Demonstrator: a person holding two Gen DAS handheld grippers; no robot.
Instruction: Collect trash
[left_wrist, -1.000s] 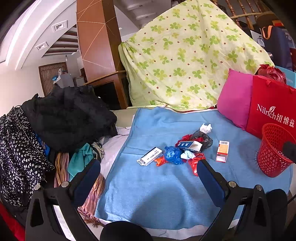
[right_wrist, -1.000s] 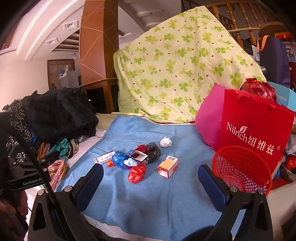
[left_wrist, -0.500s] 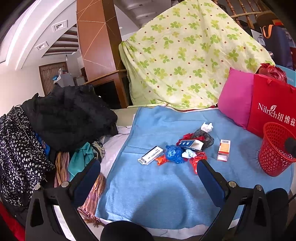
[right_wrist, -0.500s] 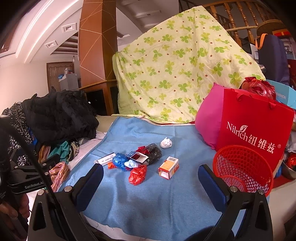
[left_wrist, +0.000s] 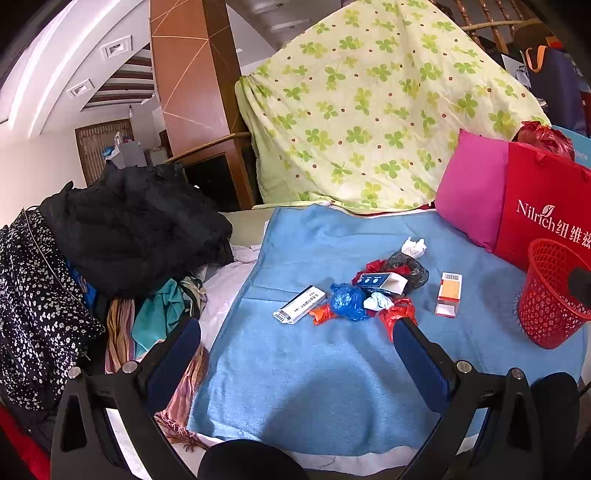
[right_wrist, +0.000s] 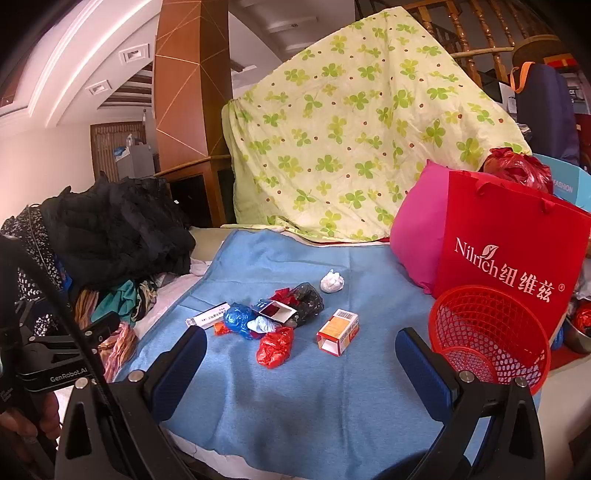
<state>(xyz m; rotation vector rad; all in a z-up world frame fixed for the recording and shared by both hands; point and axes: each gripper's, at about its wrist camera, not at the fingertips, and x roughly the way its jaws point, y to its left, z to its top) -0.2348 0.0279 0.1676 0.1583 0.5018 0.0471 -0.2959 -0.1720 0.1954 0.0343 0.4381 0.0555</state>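
My left gripper (left_wrist: 295, 354) and right gripper (right_wrist: 301, 363) look alike: black angular frames, silver round screws at the joints, flat dark-blue pads (right_wrist: 181, 363) lining each finger. In the right wrist view, the left unit's black body reads "GenRobot.AI" in white, with a black cable curving over it.

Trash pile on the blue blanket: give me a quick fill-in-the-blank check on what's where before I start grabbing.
1. The red mesh basket holds ___ trash so far.
2. The crumpled white tissue lies apart from the pile, on its ___ side.
3. The orange box lies between the pile and the ___.
4. Both the left gripper and right gripper stand ___.

Missing words: no; far; basket; open
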